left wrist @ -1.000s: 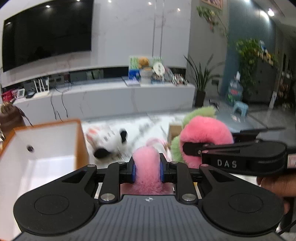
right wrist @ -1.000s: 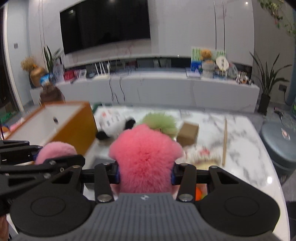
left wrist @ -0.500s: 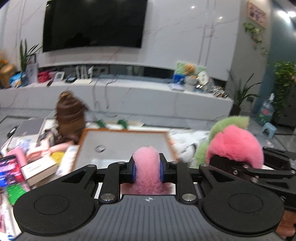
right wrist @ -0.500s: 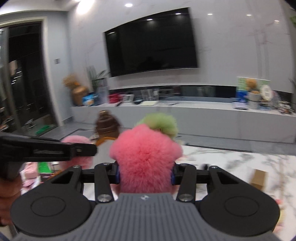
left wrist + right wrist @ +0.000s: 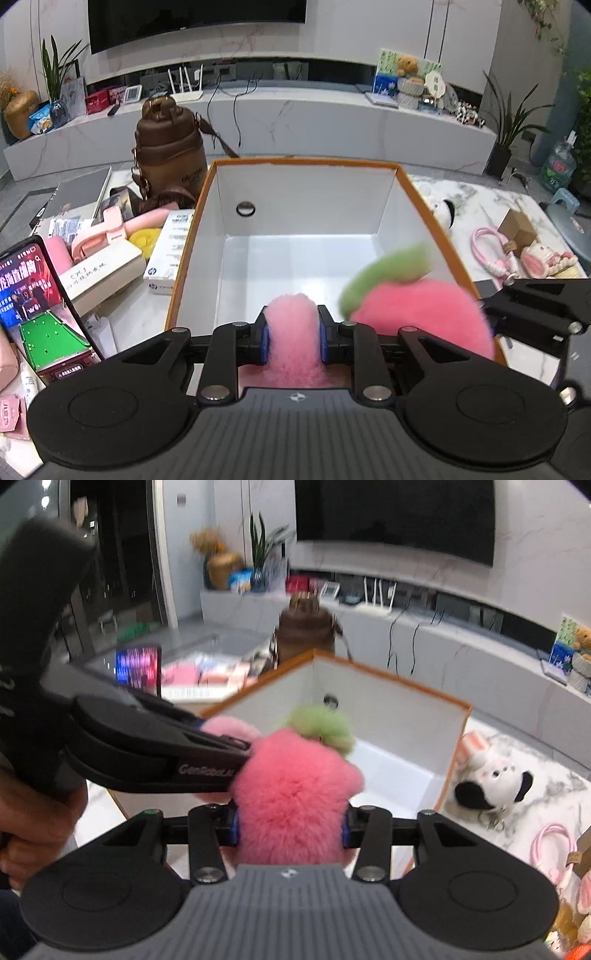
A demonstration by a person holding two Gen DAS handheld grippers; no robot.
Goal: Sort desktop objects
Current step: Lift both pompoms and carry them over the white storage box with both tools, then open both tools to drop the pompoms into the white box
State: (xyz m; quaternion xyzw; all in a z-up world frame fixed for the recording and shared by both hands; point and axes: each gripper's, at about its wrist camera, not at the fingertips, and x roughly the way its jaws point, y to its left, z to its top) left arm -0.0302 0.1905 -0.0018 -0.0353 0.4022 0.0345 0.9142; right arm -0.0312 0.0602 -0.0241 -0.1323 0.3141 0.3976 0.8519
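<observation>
Light-pink fluffy pom (image 5: 291,325) pinched between left gripper (image 5: 291,334) fingers, held over near edge of the open white box with orange rim (image 5: 306,162). Hot-pink fuzzy plush with green tuft (image 5: 291,797) clamped in right gripper (image 5: 291,829), just right of the pom, also above the box.

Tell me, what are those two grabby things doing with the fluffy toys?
A person is tidying a messy table. The left gripper pinches a pale pink pompom, and the right gripper pinches a bigger pink pompom with a green tuft. Both are held at the near edge of the box, not dropped yet.
</observation>
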